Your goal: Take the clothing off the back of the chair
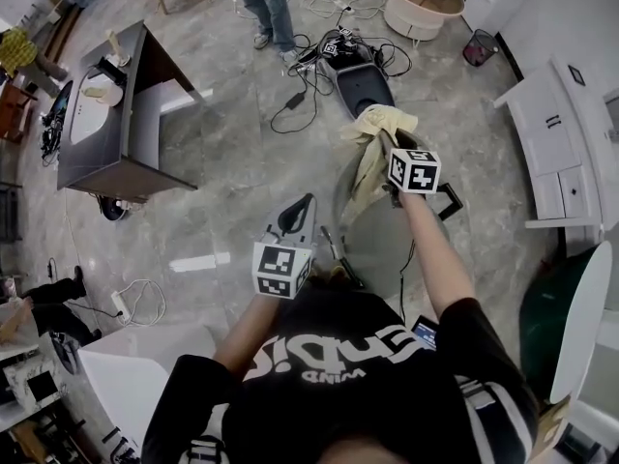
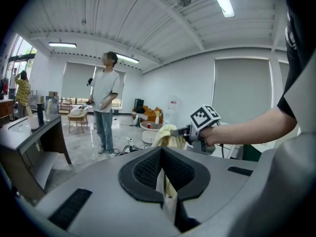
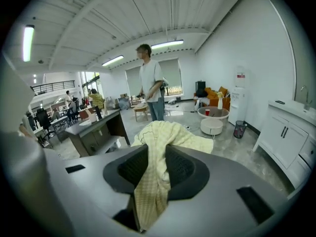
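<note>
Clothing (image 1: 372, 162), a pale yellow checked garment, hangs from the right claw (image 1: 387, 146), which is clamped on a bunched fold near its top. The rest trails down toward the rim of the grey chair (image 1: 387, 249) below. Gripping high and holding the claw above the chair back looks meant to let the cloth's own weight peel it free rather than drag it sideways.

The left claw (image 1: 302, 206) has its jaws together on nothing and sits lower and nearer the person's body (probably just kept out of the way).

From the head view alone I cannot tell whether the lower hem has cleared the chair. That view gives the layout: both claws, the chair and the floor cables beyond. Only the right gripper view shows the grip itself, with fabric pinched between the pads and spilling over the front. The left gripper view adds a side look at the raised claw with the garment drooping beneath it.
</note>
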Tool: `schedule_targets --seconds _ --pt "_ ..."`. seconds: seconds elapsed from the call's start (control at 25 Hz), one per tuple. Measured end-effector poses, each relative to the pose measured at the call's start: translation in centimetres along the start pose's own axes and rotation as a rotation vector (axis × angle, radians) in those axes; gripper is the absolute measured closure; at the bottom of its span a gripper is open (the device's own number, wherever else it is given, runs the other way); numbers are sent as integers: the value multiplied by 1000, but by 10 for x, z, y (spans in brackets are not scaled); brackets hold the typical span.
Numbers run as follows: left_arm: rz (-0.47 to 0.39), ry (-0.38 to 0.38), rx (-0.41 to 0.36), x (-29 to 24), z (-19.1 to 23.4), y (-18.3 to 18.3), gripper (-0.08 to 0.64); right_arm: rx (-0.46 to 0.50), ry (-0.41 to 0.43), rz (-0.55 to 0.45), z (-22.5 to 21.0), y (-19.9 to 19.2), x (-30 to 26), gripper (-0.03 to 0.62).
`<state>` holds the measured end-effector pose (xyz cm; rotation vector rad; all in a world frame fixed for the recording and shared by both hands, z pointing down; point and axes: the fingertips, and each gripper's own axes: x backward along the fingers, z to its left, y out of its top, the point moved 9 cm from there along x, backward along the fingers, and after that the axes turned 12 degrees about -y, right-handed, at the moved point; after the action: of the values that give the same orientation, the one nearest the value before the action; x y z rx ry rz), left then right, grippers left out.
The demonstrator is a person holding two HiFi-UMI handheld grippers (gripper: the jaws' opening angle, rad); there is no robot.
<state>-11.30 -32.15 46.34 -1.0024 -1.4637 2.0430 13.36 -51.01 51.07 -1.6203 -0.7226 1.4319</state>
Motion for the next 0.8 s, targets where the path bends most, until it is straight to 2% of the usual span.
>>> schedule_targets --seconds 0.12,0.28,0.52,0.8 --pt "-10 -7 -4 2 -3 0 545 1 5 -79 -5 36 22 476" --pt "-22 -19 -4 6 -11 1 545 -10 8 -132 -9 52 50 476" --pt "-29 -56 -8 18 -9 1 545 -66 4 -197 -1 45 109 476" --pt "-18 -133 -8 22 -9 -6 545 -101 -58 -244 7 14 203 476"
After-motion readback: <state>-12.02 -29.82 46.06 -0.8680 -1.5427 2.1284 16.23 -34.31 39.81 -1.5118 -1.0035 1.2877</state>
